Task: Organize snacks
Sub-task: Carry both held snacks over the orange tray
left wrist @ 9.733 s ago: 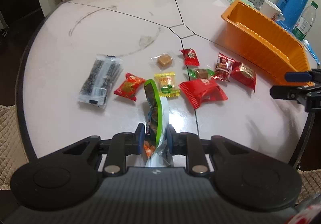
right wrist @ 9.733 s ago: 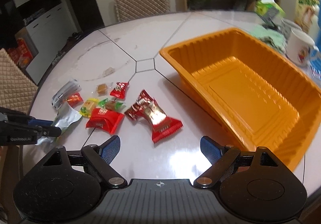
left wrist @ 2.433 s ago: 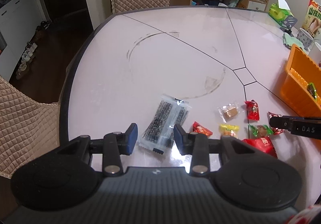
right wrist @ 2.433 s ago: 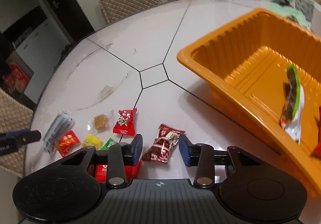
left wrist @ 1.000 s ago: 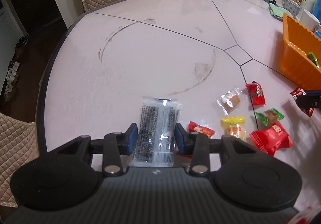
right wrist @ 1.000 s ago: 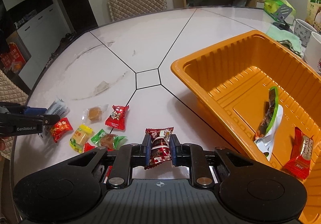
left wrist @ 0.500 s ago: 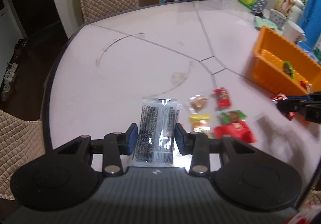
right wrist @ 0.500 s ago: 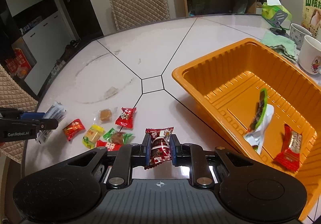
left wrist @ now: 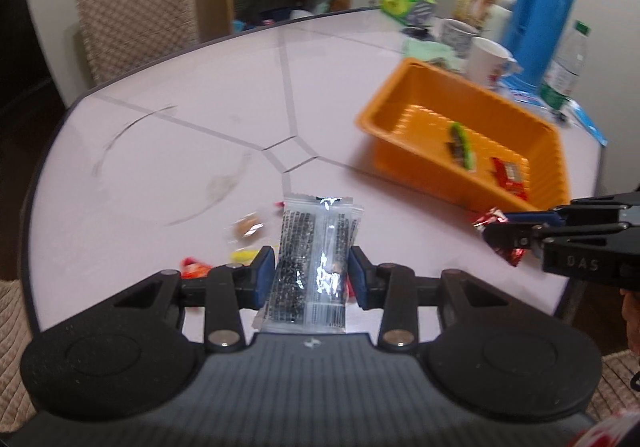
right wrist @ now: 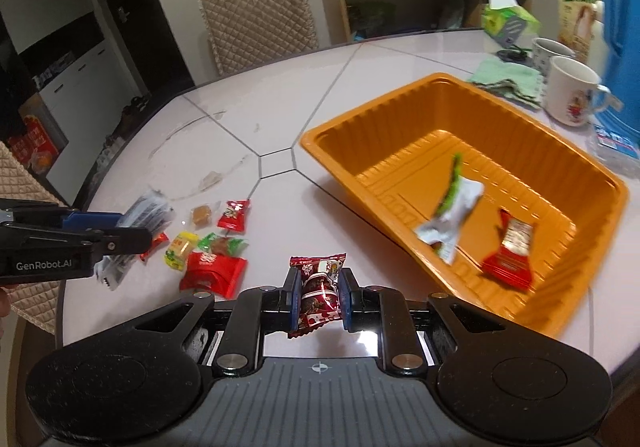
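Orange tray (right wrist: 592, 175): two snacks inside. Left of tray, six loose snacks on desk (right wrist: 280, 107). Left gripper (left wrist: 312, 279) clamps clear black-speckled packet (left wrist: 316, 247), long axis pointing away. Right gripper (right wrist: 319, 297) clamps dark-red candy (right wrist: 318, 287), likewise lengthwise.

A clear black-speckled packet (left wrist: 312, 259) stands upright, lifted; a dark-red candy (right wrist: 318, 293) likewise; the orange tray (right wrist: 400, 115) holds a green-edged wrapper (right wrist: 454, 215) and a red candy (right wrist: 510, 251); other sweets (right wrist: 208, 247) lie scattered on the table.
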A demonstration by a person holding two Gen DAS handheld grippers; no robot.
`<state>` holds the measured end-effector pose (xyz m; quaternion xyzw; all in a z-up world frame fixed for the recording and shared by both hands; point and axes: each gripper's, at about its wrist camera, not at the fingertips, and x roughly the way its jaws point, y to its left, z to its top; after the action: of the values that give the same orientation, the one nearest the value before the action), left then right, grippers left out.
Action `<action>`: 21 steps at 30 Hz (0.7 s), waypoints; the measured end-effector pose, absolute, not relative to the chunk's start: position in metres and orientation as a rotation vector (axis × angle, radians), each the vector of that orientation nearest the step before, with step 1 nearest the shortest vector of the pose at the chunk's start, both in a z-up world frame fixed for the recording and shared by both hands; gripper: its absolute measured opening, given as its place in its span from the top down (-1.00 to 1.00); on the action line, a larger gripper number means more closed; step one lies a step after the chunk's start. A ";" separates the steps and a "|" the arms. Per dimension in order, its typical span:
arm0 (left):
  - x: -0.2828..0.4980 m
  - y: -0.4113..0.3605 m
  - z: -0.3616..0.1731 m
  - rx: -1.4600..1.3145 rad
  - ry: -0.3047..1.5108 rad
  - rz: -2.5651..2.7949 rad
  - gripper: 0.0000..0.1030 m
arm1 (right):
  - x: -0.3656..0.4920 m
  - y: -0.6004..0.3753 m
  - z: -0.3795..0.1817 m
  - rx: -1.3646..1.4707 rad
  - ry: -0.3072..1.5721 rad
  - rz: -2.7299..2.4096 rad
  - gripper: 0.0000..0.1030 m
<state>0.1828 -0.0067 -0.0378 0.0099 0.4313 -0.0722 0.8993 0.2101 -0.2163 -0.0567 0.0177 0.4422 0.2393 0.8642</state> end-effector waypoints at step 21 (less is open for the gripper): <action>0.231 -0.115 -0.016 0.104 0.814 -0.359 0.29 | 0.206 -0.319 -0.024 0.116 0.852 0.267 0.62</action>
<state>0.2314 -0.1148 -0.0160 0.0502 0.3937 -0.1735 0.9013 0.2065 -0.3188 -0.0245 0.0562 0.4115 0.1292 0.9004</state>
